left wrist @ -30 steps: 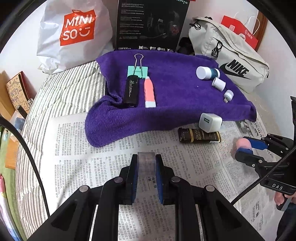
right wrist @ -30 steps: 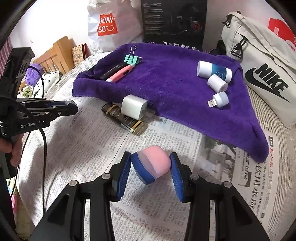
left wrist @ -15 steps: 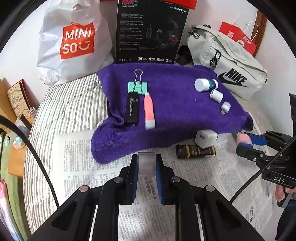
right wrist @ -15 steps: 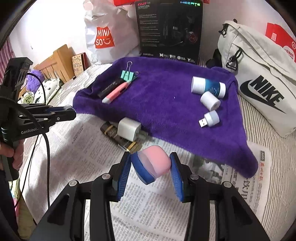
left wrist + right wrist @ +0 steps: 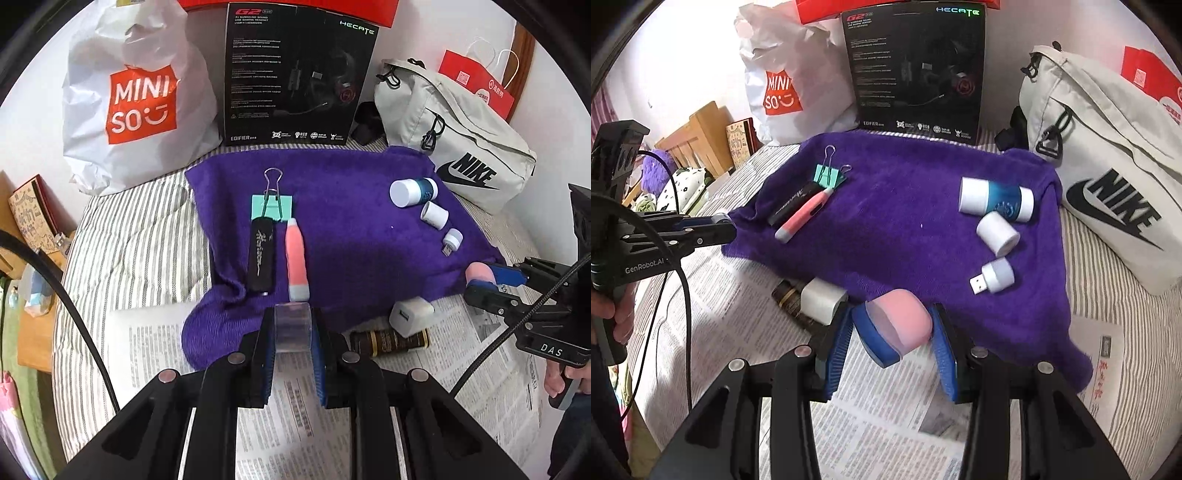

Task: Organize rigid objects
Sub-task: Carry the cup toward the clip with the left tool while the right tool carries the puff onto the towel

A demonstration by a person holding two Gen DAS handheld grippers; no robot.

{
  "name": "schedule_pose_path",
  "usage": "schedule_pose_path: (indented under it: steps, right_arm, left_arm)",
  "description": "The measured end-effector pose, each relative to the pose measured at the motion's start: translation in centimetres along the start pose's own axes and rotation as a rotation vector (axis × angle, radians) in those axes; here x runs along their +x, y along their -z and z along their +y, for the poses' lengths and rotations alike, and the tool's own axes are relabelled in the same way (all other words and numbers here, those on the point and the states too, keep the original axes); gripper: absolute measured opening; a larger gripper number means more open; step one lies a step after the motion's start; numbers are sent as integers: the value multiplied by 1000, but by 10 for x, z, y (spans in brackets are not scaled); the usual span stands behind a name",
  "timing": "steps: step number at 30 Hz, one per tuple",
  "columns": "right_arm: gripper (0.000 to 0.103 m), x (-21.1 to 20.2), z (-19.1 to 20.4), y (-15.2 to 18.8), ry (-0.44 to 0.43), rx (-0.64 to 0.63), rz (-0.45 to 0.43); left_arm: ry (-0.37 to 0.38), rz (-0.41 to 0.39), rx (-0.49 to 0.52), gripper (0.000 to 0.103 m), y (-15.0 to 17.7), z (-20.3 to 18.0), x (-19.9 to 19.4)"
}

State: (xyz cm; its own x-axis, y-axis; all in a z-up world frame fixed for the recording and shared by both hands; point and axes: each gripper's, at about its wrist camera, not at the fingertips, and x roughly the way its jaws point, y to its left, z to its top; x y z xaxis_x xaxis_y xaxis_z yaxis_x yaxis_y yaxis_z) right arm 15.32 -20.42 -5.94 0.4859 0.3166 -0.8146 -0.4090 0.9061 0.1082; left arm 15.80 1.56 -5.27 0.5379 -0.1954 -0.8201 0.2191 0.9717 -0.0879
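Purple towel [image 5: 354,229] fills the middle of the left wrist view, spread over a striped bedcover, with newspaper [image 5: 295,417] laid in front of it. On the towel, left group: green binder clip [image 5: 272,205], black stick [image 5: 262,258], pink pen-shaped thing [image 5: 296,267], lying side by side. Right group: white-and-blue bottle [image 5: 412,191], white cap [image 5: 434,215], small USB plug [image 5: 450,240]. Left gripper [image 5: 291,345] is clamped on a small clear block [image 5: 291,326], held above the towel's near edge. Off the towel, on the newspaper: white charger [image 5: 410,317] resting against a dark gold-banded tube [image 5: 389,341].

Right wrist view: right gripper [image 5: 892,338] has its jaws closed on a pink and blue case [image 5: 895,334], carried over the towel's front edge. Charger [image 5: 823,301] and tube [image 5: 786,295] sit just left of it, still on paper. Left gripper shows at the left edge, a hand [image 5: 613,317] on its grip.

Judgement: both hands are mid-carry, bringing their pieces to the towel. Next move calls for lowering each onto bare purple cloth near a matching group, clear of what already lies there, then opening the jaws. Charger and tube look left to fetch.
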Motion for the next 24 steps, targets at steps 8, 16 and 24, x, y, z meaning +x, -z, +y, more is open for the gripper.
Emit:
schedule_pose_path:
  steps: [8,16,24]
  right_arm:
    - [42,13,-16,-18,4,26,-1]
    - [42,32,-28,-30,40,26,11]
    - [42,52,-34,-37,53,25,36]
  left_arm:
    - [6,13,9,17,-16,-1,16]
    - [17,22,16,17,-30,-2,32]
    - [31,35,15,17,-39,-4,47]
